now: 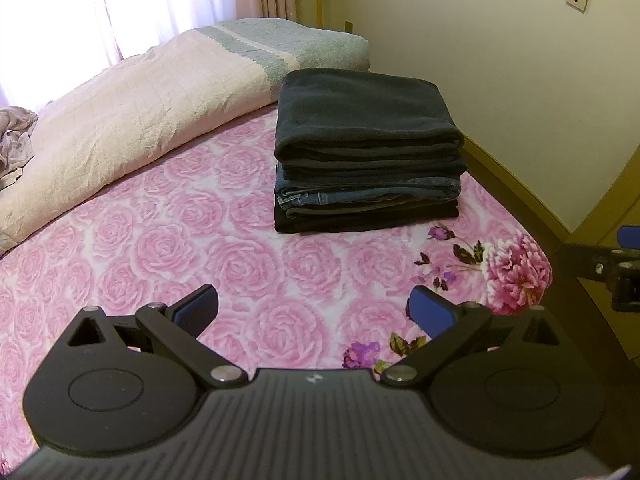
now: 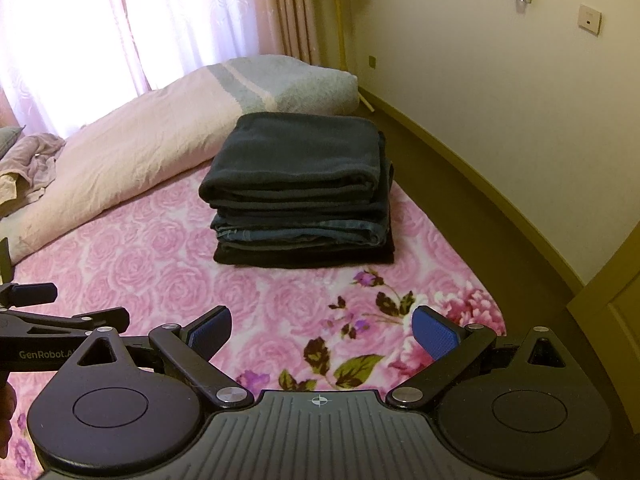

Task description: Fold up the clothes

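A neat stack of folded dark clothes [image 1: 366, 152] sits on the pink rose-print bed sheet [image 1: 180, 248], with a dark fleece piece on top, jeans in the middle and a black piece at the bottom. It also shows in the right wrist view [image 2: 300, 192]. My left gripper [image 1: 314, 310] is open and empty, hovering over the sheet in front of the stack. My right gripper [image 2: 322, 332] is open and empty, also short of the stack. The left gripper's side shows at the left edge of the right wrist view [image 2: 44, 328].
A rolled pale pink and grey quilt [image 1: 160, 108] lies behind the stack along the window side. A crumpled light garment [image 1: 14, 140] lies at the far left. The bed's right edge drops to the floor beside the cream wall [image 1: 500, 92].
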Motion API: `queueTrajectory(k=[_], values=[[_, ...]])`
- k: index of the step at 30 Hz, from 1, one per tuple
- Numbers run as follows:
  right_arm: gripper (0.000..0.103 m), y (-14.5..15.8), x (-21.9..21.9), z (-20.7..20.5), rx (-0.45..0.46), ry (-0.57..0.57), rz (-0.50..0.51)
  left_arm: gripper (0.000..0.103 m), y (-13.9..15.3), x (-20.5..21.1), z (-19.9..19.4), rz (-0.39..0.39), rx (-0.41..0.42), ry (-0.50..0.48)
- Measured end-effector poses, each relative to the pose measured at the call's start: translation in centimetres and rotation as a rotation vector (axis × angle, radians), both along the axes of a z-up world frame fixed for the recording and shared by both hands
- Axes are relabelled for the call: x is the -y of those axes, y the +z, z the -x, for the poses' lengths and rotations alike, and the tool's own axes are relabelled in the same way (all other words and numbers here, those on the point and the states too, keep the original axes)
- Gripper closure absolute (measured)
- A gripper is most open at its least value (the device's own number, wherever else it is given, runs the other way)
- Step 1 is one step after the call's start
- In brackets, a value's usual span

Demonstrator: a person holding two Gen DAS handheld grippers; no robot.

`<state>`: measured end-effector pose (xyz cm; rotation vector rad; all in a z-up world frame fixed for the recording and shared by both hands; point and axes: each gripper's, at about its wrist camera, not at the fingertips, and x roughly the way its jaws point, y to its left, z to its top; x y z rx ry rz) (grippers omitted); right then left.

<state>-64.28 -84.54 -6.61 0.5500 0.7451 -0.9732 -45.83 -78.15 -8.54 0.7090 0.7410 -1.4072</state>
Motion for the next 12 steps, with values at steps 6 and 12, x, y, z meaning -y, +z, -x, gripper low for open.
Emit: queueTrajectory(k=[6,12], values=[[0.004,-0.06,-0.01,-0.21,-0.004,0.005,-0.001,0.002,-0.01,0.22,-0.11,0.002,0.004,0.001],[0.004,-0.13,0.02,-0.47,-0.007,0.01,-0.002,0.002,-0.02,0.33,-0.41,0.014,-0.015,-0.006]])
